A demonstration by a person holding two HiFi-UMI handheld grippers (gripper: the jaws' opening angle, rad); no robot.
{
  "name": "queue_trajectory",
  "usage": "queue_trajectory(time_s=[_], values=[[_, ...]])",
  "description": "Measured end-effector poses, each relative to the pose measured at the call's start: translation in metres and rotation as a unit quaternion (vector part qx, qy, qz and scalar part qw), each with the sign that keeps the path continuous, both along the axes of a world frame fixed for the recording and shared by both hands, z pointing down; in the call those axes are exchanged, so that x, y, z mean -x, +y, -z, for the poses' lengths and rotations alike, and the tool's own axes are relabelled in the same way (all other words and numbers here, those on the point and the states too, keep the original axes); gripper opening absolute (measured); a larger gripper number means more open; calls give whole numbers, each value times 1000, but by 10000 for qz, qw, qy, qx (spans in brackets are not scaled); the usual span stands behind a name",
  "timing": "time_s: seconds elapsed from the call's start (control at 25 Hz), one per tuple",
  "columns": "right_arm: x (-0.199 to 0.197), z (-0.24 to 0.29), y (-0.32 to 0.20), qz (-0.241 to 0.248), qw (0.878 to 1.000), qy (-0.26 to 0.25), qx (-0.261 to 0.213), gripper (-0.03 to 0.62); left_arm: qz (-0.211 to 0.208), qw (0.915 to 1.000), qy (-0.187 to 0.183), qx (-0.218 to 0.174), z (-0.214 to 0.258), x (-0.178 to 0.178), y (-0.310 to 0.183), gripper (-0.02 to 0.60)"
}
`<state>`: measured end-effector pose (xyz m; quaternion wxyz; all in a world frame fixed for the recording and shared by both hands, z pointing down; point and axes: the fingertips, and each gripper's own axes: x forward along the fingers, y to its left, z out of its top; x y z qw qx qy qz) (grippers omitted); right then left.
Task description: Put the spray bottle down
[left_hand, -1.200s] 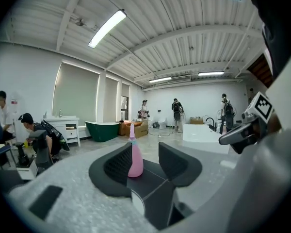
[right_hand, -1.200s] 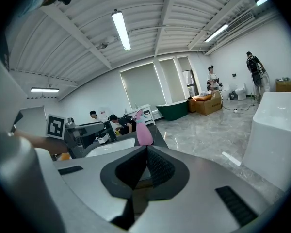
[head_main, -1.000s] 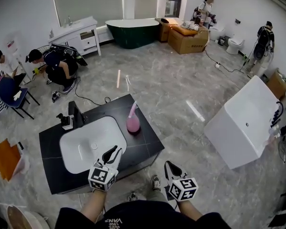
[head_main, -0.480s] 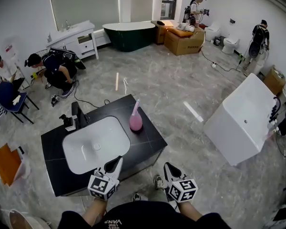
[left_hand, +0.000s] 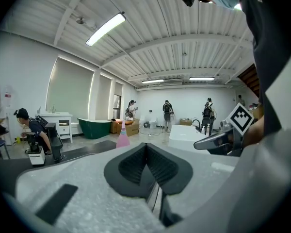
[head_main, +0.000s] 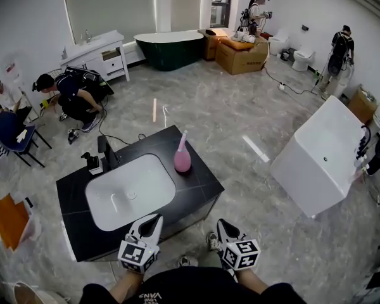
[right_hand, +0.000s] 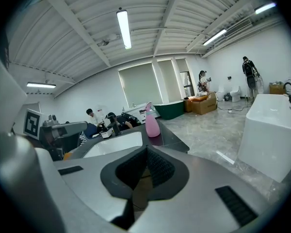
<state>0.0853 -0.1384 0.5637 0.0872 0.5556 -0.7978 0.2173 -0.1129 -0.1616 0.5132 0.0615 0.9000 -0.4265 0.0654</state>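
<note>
— At the bottom centre of the head view, what do the two grippers hold?

— Nothing. The left gripper (head_main: 157, 218) has its jaws pressed together with no object between them. The right gripper (head_main: 220, 223), just to its right, also has its jaws closed and is empty too.

— Where is the bottle?

— The bottle (head_main: 182, 160) is pink with a slim spout. It stands upright just above the middle of the frame, on a black counter (head_main: 202, 181). It is well apart from both grippers, which sit at the counter's near edge.

— What is next to it?

— A white sink (head_main: 145, 182) is set into the counter, left of the bottle. A black tap (head_main: 104, 152) rises at the sink's upper left.

— And farther out?

— Grey marble floor (head_main: 240, 119) surrounds the counter. A white tub (head_main: 316, 163) fills the right side of the frame. A green tub (head_main: 171, 46) sits at top centre, with a box (head_main: 244, 56) to its right. One person (head_main: 73, 97) crouches at the upper left. Others stand at the upper right, too small to describe.
</note>
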Motion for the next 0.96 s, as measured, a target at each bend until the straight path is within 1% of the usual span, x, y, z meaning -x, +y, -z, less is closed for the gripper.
queue_trajectory(time_s=[0.16, 0.36, 0.44, 0.64, 0.96], values=[[1, -2, 6, -25, 10000, 81, 26, -2, 67, 9999, -66, -40, -1, 6, 5, 11], [5, -3, 5, -8, 9999, 172, 0, -2, 161, 9998, -25, -88, 5, 11, 7, 11], [6, -4, 3, -3, 9998, 186, -27, -3, 198, 9996, -118, -140, 7, 12, 6, 11], [7, 0, 0, 7, 9998, 195, -79, -3, 191, 9995, -91, -231, 14, 10, 6, 11], [9, -1, 2, -6, 9998, 203, -56, -3, 104, 9996, -94, -240, 16, 10, 8, 11]])
